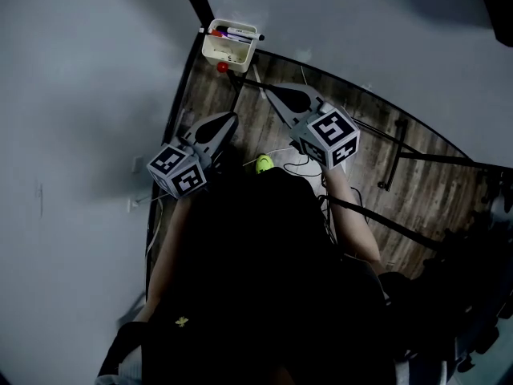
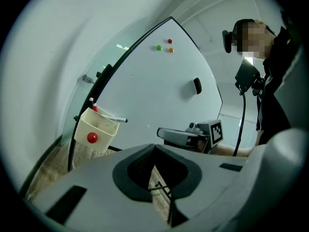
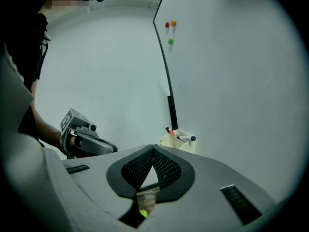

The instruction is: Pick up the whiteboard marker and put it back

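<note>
A cream marker holder (image 1: 228, 46) hangs on the whiteboard's lower edge, with a red magnet (image 1: 223, 67) on its front. A white marker with a black cap (image 2: 116, 119) lies across the holder's (image 2: 95, 128) top, and other pens stand inside. In the right gripper view the same marker (image 3: 186, 138) rests on the holder (image 3: 175, 140). My left gripper (image 1: 232, 119) is shut and empty, below and left of the holder. My right gripper (image 1: 268, 90) is shut and empty, a little nearer the holder. Each gripper view shows closed jaws: left gripper (image 2: 154, 147), right gripper (image 3: 153, 148).
The whiteboard (image 2: 159, 91) carries a black eraser (image 2: 197, 85) and three small magnets (image 2: 170, 45) near its top. Black stand legs (image 1: 397, 147) and cables cross the wooden floor (image 1: 365, 159). A yellow-green ball (image 1: 264, 164) lies on the floor. A person stands at the side.
</note>
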